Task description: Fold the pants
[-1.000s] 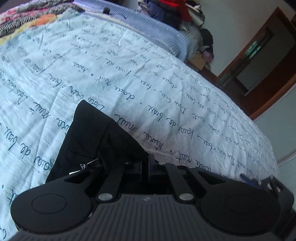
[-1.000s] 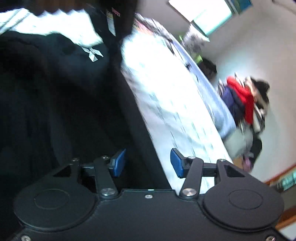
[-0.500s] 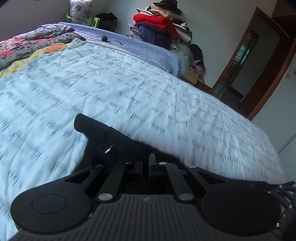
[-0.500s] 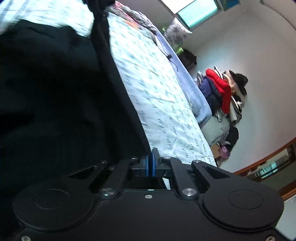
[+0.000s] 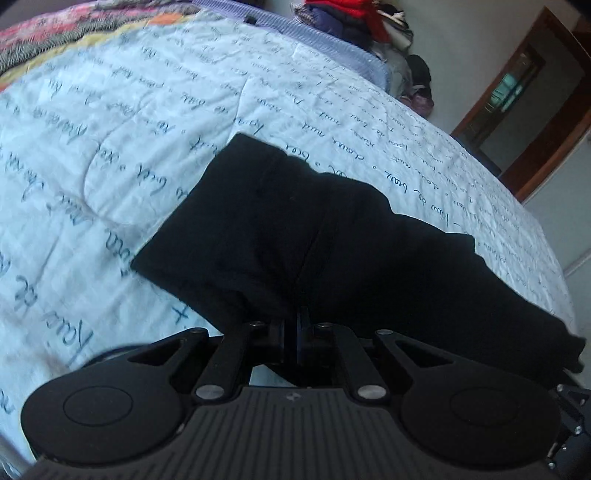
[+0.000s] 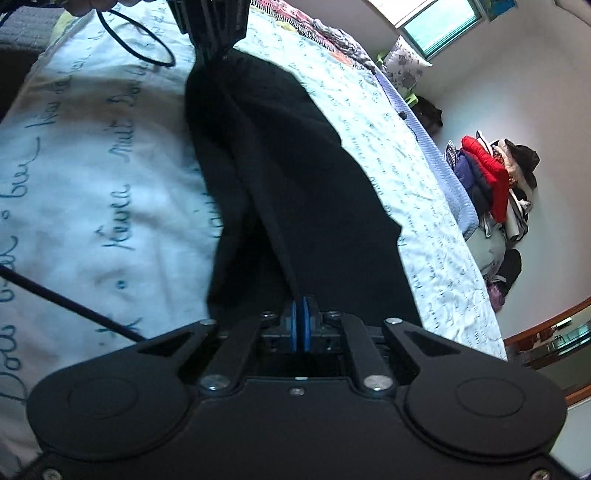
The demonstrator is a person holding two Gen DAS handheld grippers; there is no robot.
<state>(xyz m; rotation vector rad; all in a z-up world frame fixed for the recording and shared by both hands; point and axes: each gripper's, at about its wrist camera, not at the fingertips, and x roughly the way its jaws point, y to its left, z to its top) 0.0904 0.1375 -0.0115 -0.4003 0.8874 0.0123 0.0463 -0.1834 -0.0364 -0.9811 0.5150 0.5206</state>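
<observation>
From the left wrist view, the left hand-held gripper is clamped narrow on a pinch of the black pants. The cloth rises out of the closed jaws and spreads forward over the bed sheet, pale blue with handwritten script. One end of the garment lies flat with a straight edge at the upper left, and the rest trails off toward the lower right edge of the picture. A pile of clothes sits at the far end of the room and a wooden door frame stands at the right.

To carry this fold well, I judge the pinch should stay firm and the lifted edge should travel level, so that it lands square on the flat part rather than bunching.

From the right wrist view, the right hand-held gripper has its blue pads pressed together on another edge of the same pants. The fabric runs as one long dark band from these jaws up to the left hand-held gripper at the top of the picture, so the garment hangs stretched between the two. A black cable loops across the sheet near the upper left, and another dark line crosses at the lower left.

The band looks twisted along a central crease. I would keep both ends taut and matched in height, and lay them down together before letting go. The loose cable could catch under the cloth.
</observation>
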